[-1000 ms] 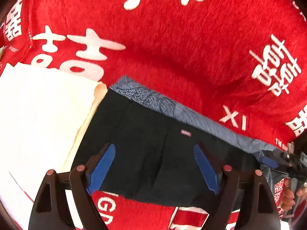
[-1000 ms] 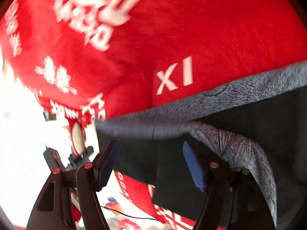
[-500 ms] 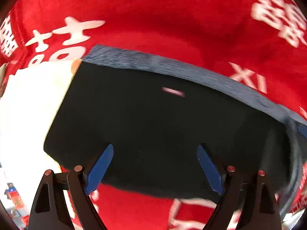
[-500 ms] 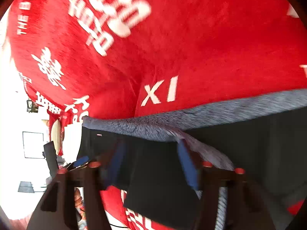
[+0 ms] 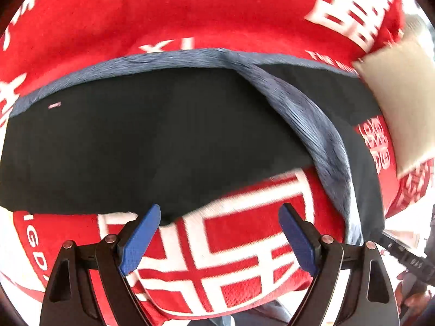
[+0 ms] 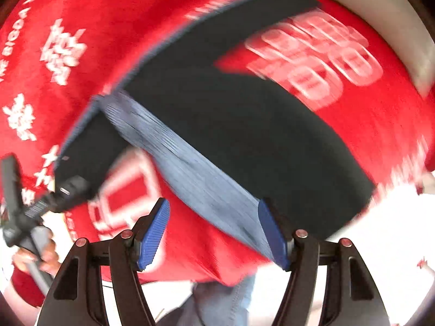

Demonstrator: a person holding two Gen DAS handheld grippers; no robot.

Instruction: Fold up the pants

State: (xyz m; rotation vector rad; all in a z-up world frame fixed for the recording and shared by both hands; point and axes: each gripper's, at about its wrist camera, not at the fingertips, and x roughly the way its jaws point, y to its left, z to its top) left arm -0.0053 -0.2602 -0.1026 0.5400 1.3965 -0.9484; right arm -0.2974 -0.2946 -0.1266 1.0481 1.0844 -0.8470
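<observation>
A red blanket (image 5: 190,13) with white lettering covers nearly all of both views, and the rest lies on it. The black pants (image 5: 136,141) are spread flat across the blanket, a grey-blue patterned edge along their far side. In the left wrist view a grey-blue strip (image 5: 320,135) of the same cloth curves from that edge down toward the right. In the right wrist view, which is blurred, the pants (image 6: 244,125) run diagonally. A pale cushion (image 5: 402,100) sits at the blanket's right edge, touching the pants' corner. The left gripper (image 5: 220,240) hovers at the pants' near edge, jaws wide apart and empty. The right gripper (image 6: 214,233) is likewise spread, holding nothing.
</observation>
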